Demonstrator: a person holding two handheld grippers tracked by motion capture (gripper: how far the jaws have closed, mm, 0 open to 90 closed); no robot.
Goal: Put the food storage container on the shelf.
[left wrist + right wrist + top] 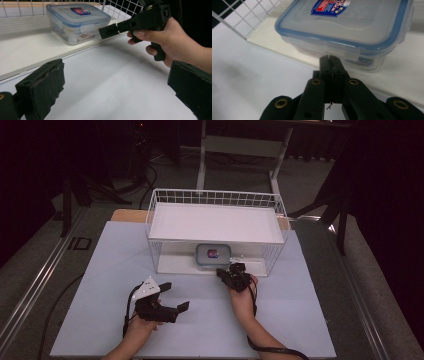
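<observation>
Food container (213, 256) with a blue-rimmed clip lid (a red-and-blue label on top) sits on the lower shelf of a white wire rack (217, 198) at the far side of the counter (115, 270), seen from the high view. The right hand-held gripper (221, 272) points at its front wall, jaws pressed together on nothing, their tip just short of the lid's front latch (334, 50) in the right gripper view; whether it touches the plastic cannot be told. The left hand-held gripper (176, 296) rests low over the bare counter, well apart from the rack, jaws spread wide and empty. Judging by this, the work is at its start: the container is not yet gripped, its lid is on, and it remains inside the rack. Everything from taking hold onward is left to do.
</observation>
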